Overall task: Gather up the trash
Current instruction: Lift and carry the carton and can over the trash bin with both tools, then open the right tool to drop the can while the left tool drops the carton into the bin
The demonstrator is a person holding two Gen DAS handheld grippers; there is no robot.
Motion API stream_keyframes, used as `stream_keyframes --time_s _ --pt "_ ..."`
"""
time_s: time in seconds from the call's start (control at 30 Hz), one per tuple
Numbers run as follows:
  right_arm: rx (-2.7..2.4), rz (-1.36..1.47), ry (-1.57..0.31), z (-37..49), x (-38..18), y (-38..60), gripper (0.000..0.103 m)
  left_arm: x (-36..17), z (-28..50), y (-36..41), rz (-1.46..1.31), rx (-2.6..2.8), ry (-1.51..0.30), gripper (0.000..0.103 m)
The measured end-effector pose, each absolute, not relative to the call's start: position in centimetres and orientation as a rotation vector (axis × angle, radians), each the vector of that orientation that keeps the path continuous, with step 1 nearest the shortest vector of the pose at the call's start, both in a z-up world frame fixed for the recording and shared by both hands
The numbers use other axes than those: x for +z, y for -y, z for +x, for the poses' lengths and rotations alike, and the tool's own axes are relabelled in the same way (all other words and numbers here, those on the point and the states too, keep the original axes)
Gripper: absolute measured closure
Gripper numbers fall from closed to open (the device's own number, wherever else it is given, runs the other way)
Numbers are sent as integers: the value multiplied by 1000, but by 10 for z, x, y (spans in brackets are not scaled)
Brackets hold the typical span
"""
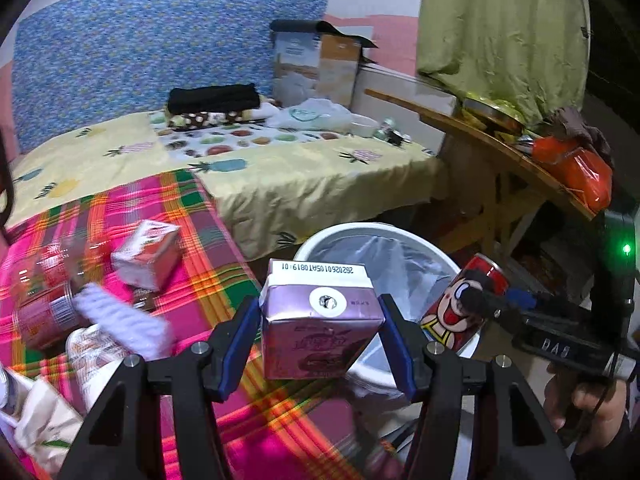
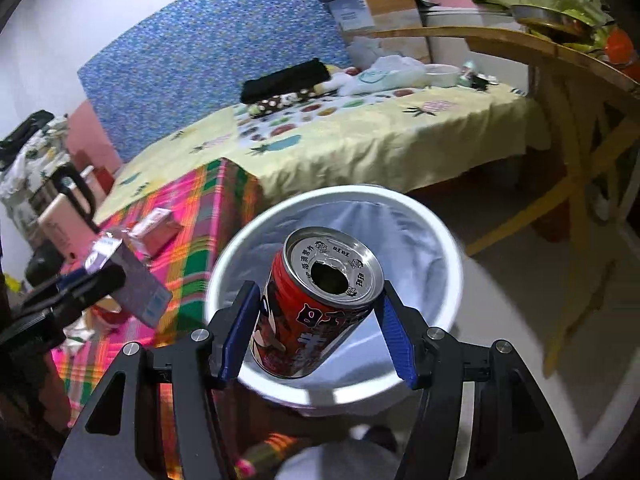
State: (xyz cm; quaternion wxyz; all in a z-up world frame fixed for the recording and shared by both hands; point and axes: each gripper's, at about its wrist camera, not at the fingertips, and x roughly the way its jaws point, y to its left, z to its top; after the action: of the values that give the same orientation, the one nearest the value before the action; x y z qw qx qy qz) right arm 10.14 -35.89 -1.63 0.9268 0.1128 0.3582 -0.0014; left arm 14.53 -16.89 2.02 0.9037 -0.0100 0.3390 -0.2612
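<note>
Purple drink carton [image 1: 320, 320] pinched in left gripper [image 1: 318, 344] above plaid cloth's [image 1: 208, 248] edge, beside white lined bin [image 2: 444, 240]. Red can [image 2: 316, 304] clamped in right gripper [image 2: 316, 332] over bin. Beyond, pineapple-print bedsheet [image 1: 280, 176], wooden table [image 1: 500, 152]; more litter, perhaps cartons, blurred on cloth.

Both wrist cameras look obliquely down along their fingers from close range, sharing the white bin [image 1: 384, 240] [image 2: 340, 200] and bed [image 1: 280, 168] [image 2: 360, 136] beyond
</note>
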Motion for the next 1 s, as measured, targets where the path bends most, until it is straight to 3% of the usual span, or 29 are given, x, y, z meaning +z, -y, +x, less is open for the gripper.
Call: stream_keyframes --time_s 0.67,1.0 --pt "-54 199 -830 102 -39 384 42 -13 171 224 19 -673 -793 39" --pt "-54 192 -770 92 -25 387 42 -16 175 222 8 -647 -810 36"
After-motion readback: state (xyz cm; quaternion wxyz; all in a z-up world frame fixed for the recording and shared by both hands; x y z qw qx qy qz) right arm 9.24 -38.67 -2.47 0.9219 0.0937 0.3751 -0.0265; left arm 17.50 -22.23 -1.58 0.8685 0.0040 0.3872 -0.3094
